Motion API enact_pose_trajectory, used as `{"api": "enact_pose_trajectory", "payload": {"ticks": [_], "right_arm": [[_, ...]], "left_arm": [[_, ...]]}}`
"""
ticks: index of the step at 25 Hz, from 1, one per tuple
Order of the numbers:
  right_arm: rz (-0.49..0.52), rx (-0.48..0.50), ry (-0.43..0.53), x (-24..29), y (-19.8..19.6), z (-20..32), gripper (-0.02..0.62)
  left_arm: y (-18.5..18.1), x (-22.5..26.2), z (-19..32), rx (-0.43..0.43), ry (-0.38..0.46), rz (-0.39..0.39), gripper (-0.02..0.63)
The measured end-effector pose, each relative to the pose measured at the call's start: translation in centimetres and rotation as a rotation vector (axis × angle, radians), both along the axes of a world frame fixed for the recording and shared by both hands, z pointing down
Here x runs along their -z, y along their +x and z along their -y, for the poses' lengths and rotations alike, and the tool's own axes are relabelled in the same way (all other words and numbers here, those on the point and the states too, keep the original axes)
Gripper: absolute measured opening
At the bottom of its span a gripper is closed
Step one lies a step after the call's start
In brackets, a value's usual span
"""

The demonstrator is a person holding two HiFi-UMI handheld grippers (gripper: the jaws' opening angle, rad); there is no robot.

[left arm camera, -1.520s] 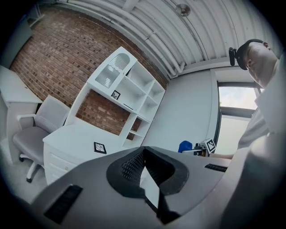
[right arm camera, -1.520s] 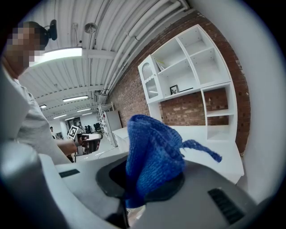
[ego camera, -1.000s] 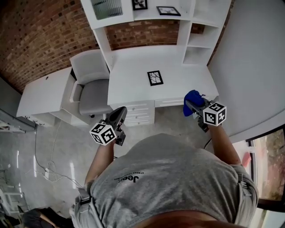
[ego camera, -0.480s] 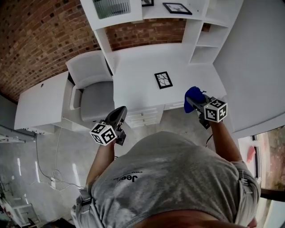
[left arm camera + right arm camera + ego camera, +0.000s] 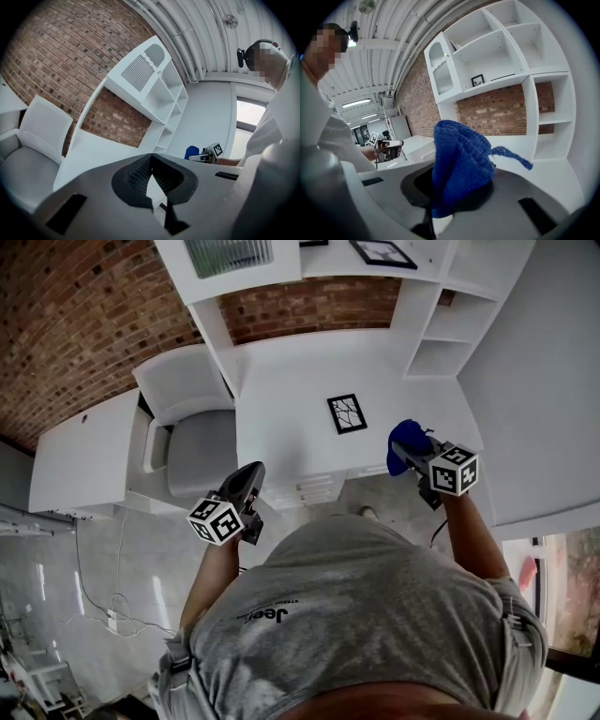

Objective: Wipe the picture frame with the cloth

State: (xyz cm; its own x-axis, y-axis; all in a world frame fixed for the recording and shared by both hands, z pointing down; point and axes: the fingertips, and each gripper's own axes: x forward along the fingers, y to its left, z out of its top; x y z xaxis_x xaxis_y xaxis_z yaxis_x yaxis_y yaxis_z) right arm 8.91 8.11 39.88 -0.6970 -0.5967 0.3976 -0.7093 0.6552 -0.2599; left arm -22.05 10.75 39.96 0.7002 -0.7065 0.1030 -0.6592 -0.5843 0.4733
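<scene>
The small black picture frame [image 5: 347,413] lies flat on the white surface [image 5: 281,381], well apart from both tools. The blue knitted cloth [image 5: 405,437] is clamped in the right tool [image 5: 401,454], near the surface's front edge. The left tool [image 5: 251,476] has its jaws pressed together on nothing, near the white chair [image 5: 192,437]. An upper compartment of the white shelf unit [image 5: 427,324] holds another black-framed picture [image 5: 382,252].

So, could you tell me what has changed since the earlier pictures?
The person has moved closer to the desk, carrying both grippers forward; the cloth is now over the desk's front edge. Unchanged: right gripper shut on the cloth, left gripper shut and empty, picture frame untouched on the desk.
</scene>
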Motion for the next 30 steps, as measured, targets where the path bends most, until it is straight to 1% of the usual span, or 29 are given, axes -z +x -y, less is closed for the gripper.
{"api": "enact_pose_trajectory", "payload": {"ticks": [4, 9, 11, 14, 17, 19, 23, 26, 30], "right_arm": [[0.026, 0.04, -0.002, -1.5, 2.0, 4.5, 0.054], [0.041, 0.133, 0.0, -2.5, 4.5, 12.0, 0.054], [0.043, 0.18, -0.007, -2.4, 5.2, 15.1, 0.054], [0.038, 0.264, 0.0, -1.7, 6.1, 18.9, 0.054], [0.042, 0.31, -0.002, -1.6, 7.3, 22.6, 0.054], [0.049, 0.332, -0.008, -1.8, 8.0, 24.4, 0.054], [0.077, 0.367, -0.032, -2.9, 8.4, 26.5, 0.054], [0.085, 0.364, -0.041, -3.6, 9.1, 28.6, 0.054], [0.09, 0.34, -0.066, -4.8, 9.1, 29.4, 0.054]], "left_arm": [[1.9, -0.7, 2.8, 0.043, 0.0, 0.027, 0.018], [5.2, -1.1, 7.6, 0.132, 0.003, 0.046, 0.018], [7.0, -0.8, 9.8, 0.166, -0.002, 0.038, 0.018], [10.1, -0.3, 12.8, 0.194, -0.005, 0.043, 0.018], [12.7, 0.0, 15.7, 0.222, -0.008, 0.044, 0.018], [14.0, 0.0, 17.2, 0.232, -0.019, 0.056, 0.018], [15.6, -0.8, 19.2, 0.243, -0.061, 0.088, 0.018], [16.8, -1.4, 21.2, 0.224, -0.073, 0.108, 0.018], [17.0, -2.5, 22.9, 0.188, -0.099, 0.126, 0.018]]}}
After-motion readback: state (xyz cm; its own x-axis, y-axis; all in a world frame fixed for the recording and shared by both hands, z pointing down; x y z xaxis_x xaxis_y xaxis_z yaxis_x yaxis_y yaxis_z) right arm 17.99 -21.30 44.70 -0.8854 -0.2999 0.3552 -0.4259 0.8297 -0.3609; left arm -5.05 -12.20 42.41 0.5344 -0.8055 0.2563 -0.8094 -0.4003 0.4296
